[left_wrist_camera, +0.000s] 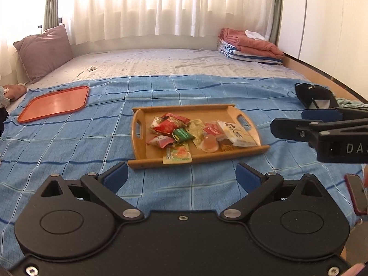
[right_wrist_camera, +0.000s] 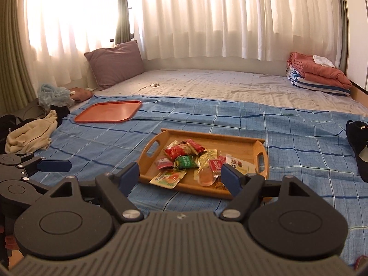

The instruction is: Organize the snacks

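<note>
Both grippers, left gripper (left_wrist_camera: 181, 174) and right gripper (right_wrist_camera: 180, 177), have wide-open, empty jaws near the wooden tray (left_wrist_camera: 139, 151) of snacks (left_wrist_camera: 181, 131) on the bed.

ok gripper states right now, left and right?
Left gripper: open, holding nothing, short of the wooden tray.
Right gripper: open, holding nothing, snack packets beyond the fingertips.

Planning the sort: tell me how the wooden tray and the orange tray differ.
The wooden tray holds a pile of snack packets; the orange tray lies bare. The wooden tray has cut-out handles and raised sides; the orange tray is flat with a low lip. The wooden tray sits nearer both grippers. Both rest on the blue blanket.
</note>
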### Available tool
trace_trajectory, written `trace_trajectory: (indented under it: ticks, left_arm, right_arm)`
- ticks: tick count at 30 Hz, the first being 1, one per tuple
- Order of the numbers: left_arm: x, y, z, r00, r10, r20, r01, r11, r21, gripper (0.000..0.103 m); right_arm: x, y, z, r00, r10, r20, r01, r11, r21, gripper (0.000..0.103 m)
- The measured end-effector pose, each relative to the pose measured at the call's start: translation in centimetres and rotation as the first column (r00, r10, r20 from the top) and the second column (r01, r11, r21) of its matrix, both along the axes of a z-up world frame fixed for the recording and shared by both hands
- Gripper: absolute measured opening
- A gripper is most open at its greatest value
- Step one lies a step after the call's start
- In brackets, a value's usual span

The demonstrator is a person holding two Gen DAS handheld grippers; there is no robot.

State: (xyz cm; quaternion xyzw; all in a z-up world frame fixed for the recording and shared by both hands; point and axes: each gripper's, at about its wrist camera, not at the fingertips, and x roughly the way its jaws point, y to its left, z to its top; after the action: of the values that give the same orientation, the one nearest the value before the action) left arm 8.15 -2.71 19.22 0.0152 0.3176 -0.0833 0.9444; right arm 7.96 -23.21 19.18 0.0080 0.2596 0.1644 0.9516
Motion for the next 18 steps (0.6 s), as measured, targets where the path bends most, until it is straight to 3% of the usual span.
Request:
trace_trajectory:
  ticks: [18]
  left_arm:
    - [-9.8, 1.4, 0.2, 0.999, -0.010, 0.032, 0.012, 0.998, -0.062, 0.101]
  right_arm:
    - [-11.1, 0.9, 0.4, 0.989, 0.040, 0.141, -0.033, 0.998, -0.053, 0.089]
